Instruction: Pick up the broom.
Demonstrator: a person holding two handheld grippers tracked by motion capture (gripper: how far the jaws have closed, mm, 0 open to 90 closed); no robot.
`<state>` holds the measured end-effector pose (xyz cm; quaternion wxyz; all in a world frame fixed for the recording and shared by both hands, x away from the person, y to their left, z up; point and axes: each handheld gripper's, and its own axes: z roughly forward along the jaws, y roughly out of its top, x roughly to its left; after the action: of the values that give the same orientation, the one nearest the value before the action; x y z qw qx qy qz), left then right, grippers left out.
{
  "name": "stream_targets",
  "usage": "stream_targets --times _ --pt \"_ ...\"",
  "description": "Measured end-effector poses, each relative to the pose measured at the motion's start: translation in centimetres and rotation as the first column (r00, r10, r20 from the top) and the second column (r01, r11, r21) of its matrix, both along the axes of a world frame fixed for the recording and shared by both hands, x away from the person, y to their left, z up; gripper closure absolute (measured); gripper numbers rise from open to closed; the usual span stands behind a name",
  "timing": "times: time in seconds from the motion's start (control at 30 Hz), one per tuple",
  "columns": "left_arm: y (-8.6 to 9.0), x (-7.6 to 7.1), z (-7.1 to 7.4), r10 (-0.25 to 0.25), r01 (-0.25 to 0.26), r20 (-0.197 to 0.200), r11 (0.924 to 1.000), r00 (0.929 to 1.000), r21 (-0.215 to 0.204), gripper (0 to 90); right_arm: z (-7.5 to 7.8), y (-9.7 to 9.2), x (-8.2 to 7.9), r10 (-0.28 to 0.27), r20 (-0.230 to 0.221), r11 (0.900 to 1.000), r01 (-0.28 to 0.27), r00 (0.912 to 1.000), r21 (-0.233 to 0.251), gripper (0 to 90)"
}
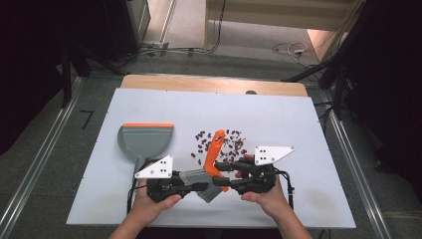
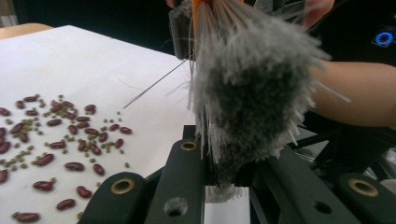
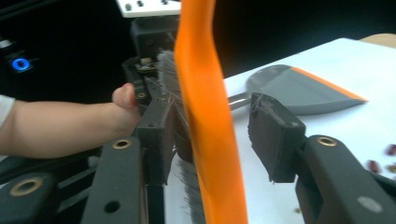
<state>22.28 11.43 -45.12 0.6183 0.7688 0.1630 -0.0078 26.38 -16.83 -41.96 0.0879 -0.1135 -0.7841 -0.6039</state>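
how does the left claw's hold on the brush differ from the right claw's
The left claw is shut on the grey bristles of the brush; the right claw stands around the orange handle, with a gap at one pad. The left grips the brush's low end, the right its raised handle. Both meet at one brush, near the beans.

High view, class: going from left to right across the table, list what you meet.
Dustpan → left gripper shut on the brush's grey bristles → orange brush handle → scattered beans → right hand.
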Motion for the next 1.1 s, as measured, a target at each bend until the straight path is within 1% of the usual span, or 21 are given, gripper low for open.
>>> stream_targets --times 0.03,0.07,0.1,0.13,0.17,0.2,0.23,0.27,0.4,0.43,0.53,0.67,0.73,0.8,0.83,0.93,0.97,1.0,1.03,1.07,1.1 --pt "-0.1 0.0 0.0 -0.019 0.019 -0.002 0.9998 0.9998 -0.004 86.6 -0.1 0.2 0.0 0.020 -0.009 0.9998 -0.020 0.9998 0.001 55.9" --pt "-0.1 0.0 0.0 -0.019 0.019 -0.002 0.9998 0.9998 -0.004 86.6 -0.1 0.2 0.0 0.020 -0.009 0.9998 -0.020 0.9998 0.001 55.9" --pt "-0.2 -0.1 0.0 -0.027 0.027 -0.003 0.9996 0.9996 -0.006 86.6 -0.1 0.3 -0.1 0.033 -0.013 0.9994 -0.033 0.9994 0.002 56.2" --pt "-0.3 -0.1 0.0 -0.038 0.038 -0.007 0.9993 0.9992 -0.005 86.6 -0.2 0.4 0.0 0.052 -0.026 0.9986 -0.052 0.9983 0.010 56.5" --pt "-0.3 -0.1 0.0 -0.038 0.038 -0.007 0.9993 0.9992 -0.005 86.6 -0.3 0.5 0.0 0.060 -0.038 0.9981 -0.060 0.9975 0.013 56.6" --pt "-0.5 -0.1 0.0 -0.055 0.055 -0.013 0.9985 0.9984 -0.004 86.6 -0.3 0.6 0.0 0.070 -0.044 0.9975 -0.069 0.9966 0.016 56.8" --pt "-0.5 -0.1 0.0 -0.055 0.055 -0.013 0.9985 0.9984 -0.004 86.6 -0.3 0.6 0.0 0.070 -0.044 0.9975 -0.069 0.9966 0.016 56.8" --pt "-0.6 -0.1 0.0 -0.061 0.061 -0.014 0.9981 0.9980 -0.005 86.6 -0.5 0.7 0.0 0.089 -0.061 0.9959 -0.088 0.9941 0.021 58.9" --pt "-0.9 -0.2 0.1 -0.076 0.076 -0.015 0.9971 0.9970 -0.006 86.6 -0.6 1.0 -0.1 0.103 -0.059 0.9947 -0.103 0.9929 0.010 61.2" --pt "-1.0 -0.3 0.0 -0.081 0.081 -0.016 0.9967 0.9966 -0.006 86.6 -0.7 1.1 -0.1 0.114 -0.063 0.9935 -0.113 0.9915 0.008 63.8" --pt "-0.9 -0.2 0.1 -0.094 0.094 -0.021 0.9955 0.9953 -0.011 86.6 -0.8 1.1 -0.1 0.121 -0.079 0.9925 -0.120 0.9895 0.021 66.0" --pt "-0.9 -0.2 0.0 -0.106 0.106 -0.025 0.9943 0.9941 -0.014 86.6 -0.9 1.1 0.0 0.131 -0.084 0.9912 -0.129 0.9877 0.028 67.5" --pt "-0.9 -0.2 0.0 -0.108 0.108 -0.024 0.9941 0.9938 -0.016 86.6 -0.9 1.1 -0.1 0.131 -0.069 0.9911 -0.130 0.9889 0.029 68.2" --pt "-0.8 -0.2 0.0 -0.113 0.112 -0.026 0.9935 0.9933 -0.021 86.5 -0.8 1.1 -0.2 0.128 -0.068 0.9916 -0.126 0.9895 0.026 68.3" --pt "-0.8 -0.2 -0.1 -0.103 0.102 -0.025 0.9945 0.9944 -0.020 86.4 -0.7 1.2 -0.3 0.119 -0.064 0.9927 -0.118 0.9908 0.021 68.3" --pt "-0.8 -0.1 -0.2 -0.102 0.101 -0.032 0.9943 0.9942 -0.033 85.7 -0.6 1.2 -0.3 0.108 -0.057 0.9941 -0.108 0.9925 0.011 68.4" --pt "-0.8 -0.1 -0.2 -0.091 0.090 -0.030 0.9953 0.9954 -0.036 84.2 -0.6 1.2 -0.4 0.101 -0.052 0.9949 -0.101 0.9935 0.007 68.4" --pt "-0.8 -0.1 -0.3 -0.083 0.082 -0.029 0.9959 0.9961 -0.037 79.9 -0.5 1.2 -0.4 0.081 -0.052 0.9967 -0.081 0.9953 0.001 68.5" --pt "-0.8 -0.1 -0.3 -0.079 0.077 -0.031 0.9963 0.9964 -0.039 79.9 -0.5 1.2 -0.4 0.081 -0.052 0.9967 -0.081 0.9953 0.001 68.5" --pt "-0.7 -0.3 -0.2 -0.047 0.046 -0.023 0.9982 0.9986 -0.038 68.0 -0.5 1.2 -0.4 0.068 -0.051 0.9976 -0.069 0.9963 -0.008 68.5" --pt "-0.7 -0.3 -0.2 -0.047 0.046 -0.023 0.9982 0.9986 -0.038 61.2 -0.4 1.2 -0.4 0.057 -0.045 0.9982 -0.058 0.9974 -0.019 68.5"
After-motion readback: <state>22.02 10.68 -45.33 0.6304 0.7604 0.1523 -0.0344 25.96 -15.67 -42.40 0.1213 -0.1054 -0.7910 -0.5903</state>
